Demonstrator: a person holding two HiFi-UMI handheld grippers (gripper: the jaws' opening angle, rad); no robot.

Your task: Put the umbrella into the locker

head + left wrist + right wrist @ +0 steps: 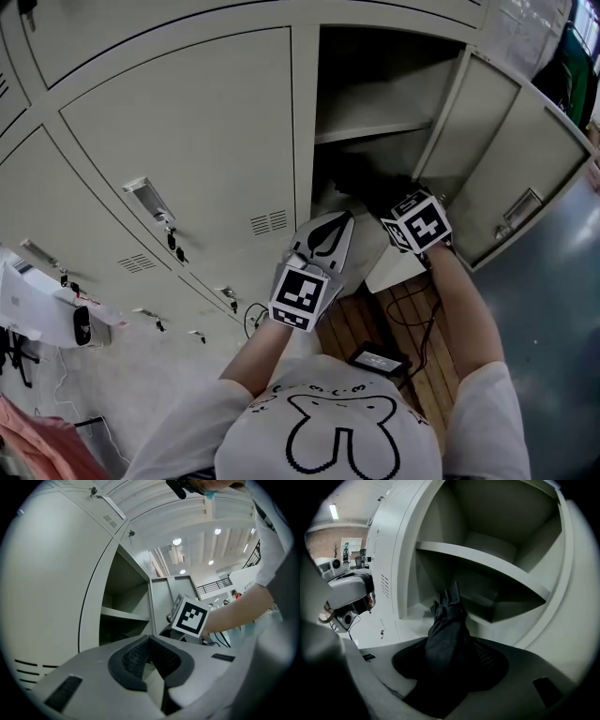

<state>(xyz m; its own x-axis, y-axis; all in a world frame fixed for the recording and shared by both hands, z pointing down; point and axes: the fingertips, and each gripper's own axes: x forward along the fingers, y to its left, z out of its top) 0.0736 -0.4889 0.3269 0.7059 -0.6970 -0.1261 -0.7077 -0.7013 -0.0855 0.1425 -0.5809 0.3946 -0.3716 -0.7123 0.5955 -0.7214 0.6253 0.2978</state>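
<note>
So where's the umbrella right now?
Right gripper view: the dark folded umbrella is held in the right gripper, its tip pointing into the open locker, beneath the shelf.

Shirt: white T-shirt (281, 441) with a black outlined cartoon print.
Sleeves: short and white.
Left gripper (333, 230): pale grey shell, black ribbed pads, and a black-and-white marker cube (302, 295) on top.
Right gripper (452, 663): same grey shell and dark pads, with its own cube (417, 222).
</note>
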